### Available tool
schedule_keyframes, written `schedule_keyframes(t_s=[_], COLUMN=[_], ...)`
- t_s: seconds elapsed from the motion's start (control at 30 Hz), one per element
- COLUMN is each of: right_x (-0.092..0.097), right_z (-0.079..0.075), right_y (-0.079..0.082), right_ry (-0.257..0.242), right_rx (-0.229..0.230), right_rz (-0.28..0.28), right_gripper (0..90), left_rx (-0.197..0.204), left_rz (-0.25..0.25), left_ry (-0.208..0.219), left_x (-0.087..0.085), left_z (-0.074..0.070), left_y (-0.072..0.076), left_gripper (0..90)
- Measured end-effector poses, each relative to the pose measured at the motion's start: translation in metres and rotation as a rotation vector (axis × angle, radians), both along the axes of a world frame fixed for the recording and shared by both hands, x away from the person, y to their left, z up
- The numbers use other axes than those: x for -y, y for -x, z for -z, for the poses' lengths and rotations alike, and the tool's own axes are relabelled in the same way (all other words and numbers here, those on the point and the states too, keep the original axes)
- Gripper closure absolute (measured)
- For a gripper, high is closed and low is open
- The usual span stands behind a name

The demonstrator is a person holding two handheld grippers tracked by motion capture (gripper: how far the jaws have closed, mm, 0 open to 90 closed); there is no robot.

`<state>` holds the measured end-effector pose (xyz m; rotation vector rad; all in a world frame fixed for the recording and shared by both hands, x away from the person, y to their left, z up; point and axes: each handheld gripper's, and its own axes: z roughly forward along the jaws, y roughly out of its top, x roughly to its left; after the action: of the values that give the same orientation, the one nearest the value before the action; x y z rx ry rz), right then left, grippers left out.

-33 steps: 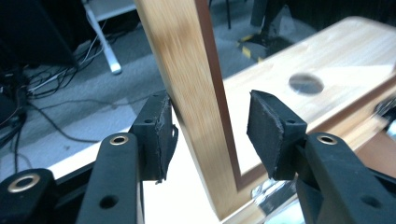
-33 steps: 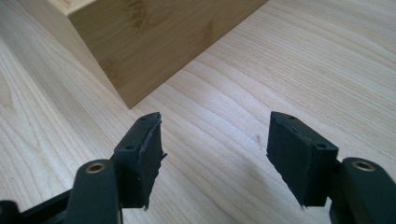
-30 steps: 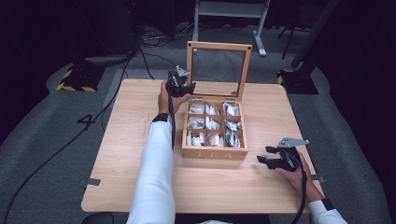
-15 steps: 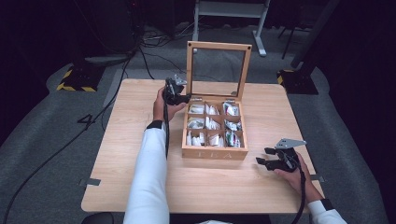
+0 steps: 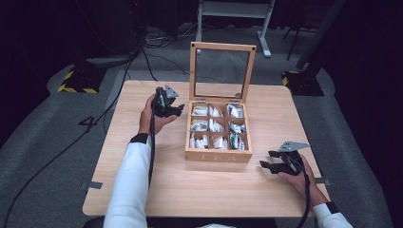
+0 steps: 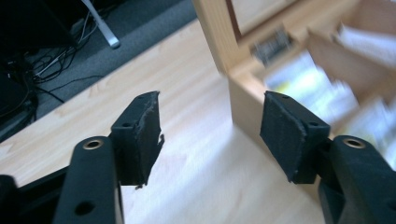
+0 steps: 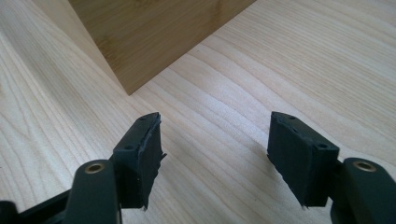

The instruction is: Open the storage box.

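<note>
the wooden table (image 5: 142, 190) carries a wooden tea box (image 5: 217, 154) near its middle, a little toward the far edge. the box's glass-paned lid (image 5: 222, 71) stands upright on its hinges at the back, so opening looks done. inside, the compartments hold tea packets (image 5: 214, 126), white ones mostly and a few darker ones along the right column; none appears to have been taken out, so any picking or sorting is left to do.

the left gripper (image 5: 177, 111) is held just off the box's far left corner, beside the hinge. its jaws have just been opening and stand partly apart with nothing between them; in the left gripper view (image 6: 210, 128) the box corner shows beyond the gap, not touched.

the right gripper (image 5: 271, 160) rests near the table's right edge, just beside the box's front right corner, jaws wide and empty over bare wood (image 7: 215, 140).
</note>
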<state>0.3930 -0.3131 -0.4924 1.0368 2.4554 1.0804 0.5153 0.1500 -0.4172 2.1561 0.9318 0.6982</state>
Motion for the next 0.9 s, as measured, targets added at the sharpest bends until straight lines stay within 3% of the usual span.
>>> schedule_keyframes(t_s=[0.27, 0.43, 0.77, 0.9], right_x=[0.0, 0.001, -0.001, -0.005], right_z=[-0.005, -0.01, -0.026, -0.035], right_y=[0.001, 0.002, 0.005, 0.005], right_ry=[-0.008, -0.032, -0.057, -0.07], right_rx=[0.017, 0.034, 0.09, 0.114], right_rz=[0.013, 0.023, 0.01, 0.0], right_gripper=[35.1, 34.5, 34.0, 34.2], left_rx=[-0.056, -0.075, -0.088, -0.113], left_rz=[0.05, 0.061, 0.096, 0.116], left_ry=[-0.078, -0.109, -0.071, -0.093], left_x=[-0.025, -0.032, -0.042, -0.042], left_z=[0.018, 0.025, 0.028, 0.033], left_y=[0.042, 0.057, 0.097, 0.114], left_gripper=[31.6, 30.1, 25.7, 24.3])
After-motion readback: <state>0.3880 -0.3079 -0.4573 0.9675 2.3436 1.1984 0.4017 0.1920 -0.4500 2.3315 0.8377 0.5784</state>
